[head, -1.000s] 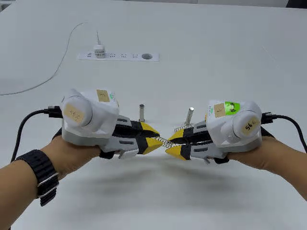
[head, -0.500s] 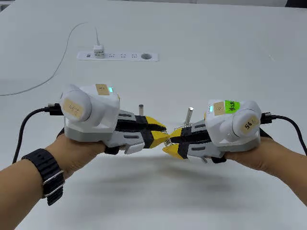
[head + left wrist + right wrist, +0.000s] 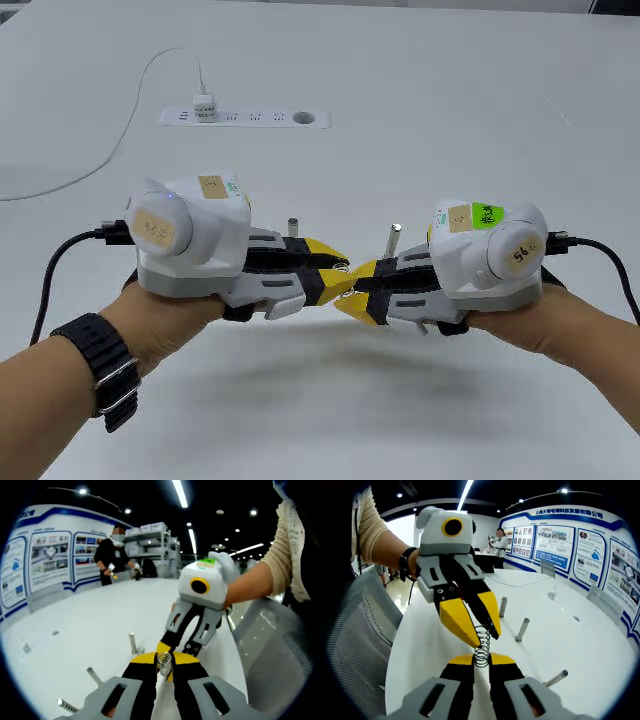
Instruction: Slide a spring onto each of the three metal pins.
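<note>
My left gripper (image 3: 164, 663) and right gripper (image 3: 481, 664), jaws nearly closed, each pinch an end of the small steel coil spring (image 3: 481, 646), near the bare upright metal pin (image 3: 522, 629); I'd release one end gently.

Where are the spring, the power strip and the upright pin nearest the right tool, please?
spring (image 3: 481, 647): right gripper view, middle coils.
power strip (image 3: 250, 118): head view, flat top face.
pin (image 3: 394, 242): head view, mid-shaft.
</note>
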Motion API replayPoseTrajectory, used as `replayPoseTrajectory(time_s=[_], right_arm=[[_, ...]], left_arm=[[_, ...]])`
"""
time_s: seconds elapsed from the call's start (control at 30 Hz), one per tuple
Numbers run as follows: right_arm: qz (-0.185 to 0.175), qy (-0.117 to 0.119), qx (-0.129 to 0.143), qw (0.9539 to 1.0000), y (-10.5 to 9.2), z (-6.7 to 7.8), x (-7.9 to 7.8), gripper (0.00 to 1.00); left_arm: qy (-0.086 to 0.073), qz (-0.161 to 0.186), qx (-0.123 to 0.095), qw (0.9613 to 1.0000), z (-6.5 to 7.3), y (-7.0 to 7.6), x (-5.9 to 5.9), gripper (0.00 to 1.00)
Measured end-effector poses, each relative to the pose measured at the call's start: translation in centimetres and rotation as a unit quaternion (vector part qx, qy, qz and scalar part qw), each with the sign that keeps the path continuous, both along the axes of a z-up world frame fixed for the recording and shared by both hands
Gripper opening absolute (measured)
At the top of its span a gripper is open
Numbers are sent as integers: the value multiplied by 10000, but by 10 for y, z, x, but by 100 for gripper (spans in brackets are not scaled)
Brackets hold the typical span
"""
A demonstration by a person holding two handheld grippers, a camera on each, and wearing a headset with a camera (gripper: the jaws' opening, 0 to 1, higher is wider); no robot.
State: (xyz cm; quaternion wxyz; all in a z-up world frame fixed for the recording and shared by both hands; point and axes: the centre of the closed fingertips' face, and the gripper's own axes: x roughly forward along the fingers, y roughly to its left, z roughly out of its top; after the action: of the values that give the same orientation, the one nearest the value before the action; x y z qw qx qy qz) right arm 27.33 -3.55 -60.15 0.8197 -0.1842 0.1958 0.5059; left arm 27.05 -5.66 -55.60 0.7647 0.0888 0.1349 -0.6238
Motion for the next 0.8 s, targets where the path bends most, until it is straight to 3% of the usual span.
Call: replayPoseTrajectory(time_s=[0.33, 0.57, 0.8], right_arm=[[25, 20, 5, 10000, 4, -1, -1, 12], [11, 2, -9, 10000, 4, -2, -1, 13], [-104, 39, 43, 9999, 2, -1, 1, 22]], left_arm=[[-12, -34, 1, 10000, -1, -2, 0, 10], [71, -22, 40, 10000, -4, 0, 1, 10], [80, -16, 118, 9999, -7, 2, 1, 10]])
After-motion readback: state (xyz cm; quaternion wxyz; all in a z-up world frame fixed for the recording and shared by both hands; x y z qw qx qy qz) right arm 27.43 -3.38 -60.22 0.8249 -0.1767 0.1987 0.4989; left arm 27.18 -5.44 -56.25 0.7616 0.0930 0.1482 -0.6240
